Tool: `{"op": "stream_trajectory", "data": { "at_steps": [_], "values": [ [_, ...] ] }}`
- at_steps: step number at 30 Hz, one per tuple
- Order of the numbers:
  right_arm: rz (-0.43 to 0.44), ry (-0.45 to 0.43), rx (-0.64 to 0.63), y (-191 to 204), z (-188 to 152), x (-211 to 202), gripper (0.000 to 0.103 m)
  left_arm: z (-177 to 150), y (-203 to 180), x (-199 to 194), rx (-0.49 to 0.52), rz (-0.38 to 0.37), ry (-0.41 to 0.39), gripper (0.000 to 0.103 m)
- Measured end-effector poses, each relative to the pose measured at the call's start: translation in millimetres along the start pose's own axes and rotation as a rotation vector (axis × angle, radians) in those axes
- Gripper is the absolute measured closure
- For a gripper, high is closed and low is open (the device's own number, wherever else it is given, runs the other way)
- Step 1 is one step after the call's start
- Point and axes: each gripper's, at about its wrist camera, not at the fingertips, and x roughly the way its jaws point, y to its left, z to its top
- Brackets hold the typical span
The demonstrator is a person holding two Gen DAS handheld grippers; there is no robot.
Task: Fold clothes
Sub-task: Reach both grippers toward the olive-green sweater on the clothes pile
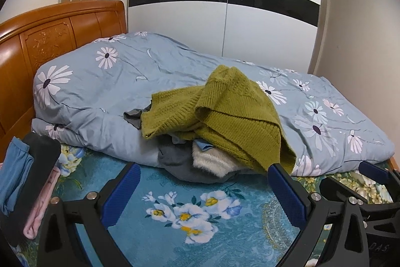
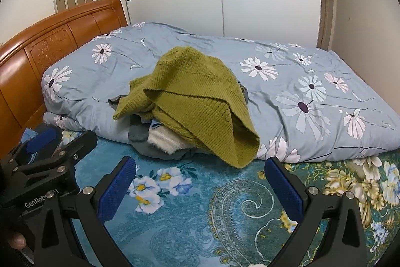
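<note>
A pile of unfolded clothes lies on the bed against the rolled duvet. An olive-green knit sweater (image 1: 225, 114) (image 2: 197, 101) is on top, over a white fluffy garment (image 1: 212, 162) (image 2: 162, 142) and grey clothes (image 1: 175, 159) (image 2: 140, 142). My left gripper (image 1: 202, 172) is open and empty, hovering over the floral sheet just in front of the pile. My right gripper (image 2: 200, 167) is open and empty, also just short of the pile. The right gripper also shows in the left wrist view (image 1: 370, 182), and the left gripper in the right wrist view (image 2: 50, 142).
A stack of folded blue, dark and pink clothes (image 1: 25, 179) lies at the left. A blue daisy-print duvet (image 1: 112, 81) (image 2: 300, 91) is bunched behind the pile. A wooden headboard (image 1: 50, 36) stands left, a white wardrobe (image 1: 225, 16) behind. Teal floral sheet (image 1: 187, 217) lies under the grippers.
</note>
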Motion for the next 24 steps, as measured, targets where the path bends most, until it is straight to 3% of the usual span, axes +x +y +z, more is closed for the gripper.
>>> {"op": "stream_trajectory", "data": {
  "at_steps": [9, 20, 24],
  "values": [
    [0.006, 0.024, -0.003, -4.9, -0.2, 20.6, 0.000, -0.6, -2.7, 19.7, 0.021, 0.013, 0.016, 0.000],
    [0.010, 0.072, 0.000, -8.0, 5.2, 62.4, 0.000, 1.4, 0.9, 67.2, 0.034, 0.026, 0.080, 0.000],
    [0.011, 0.090, -0.003, -9.1, 7.6, 81.0, 0.000, 2.9, 3.3, 85.6, 0.019, 0.016, 0.070, 0.000]
  ]
}}
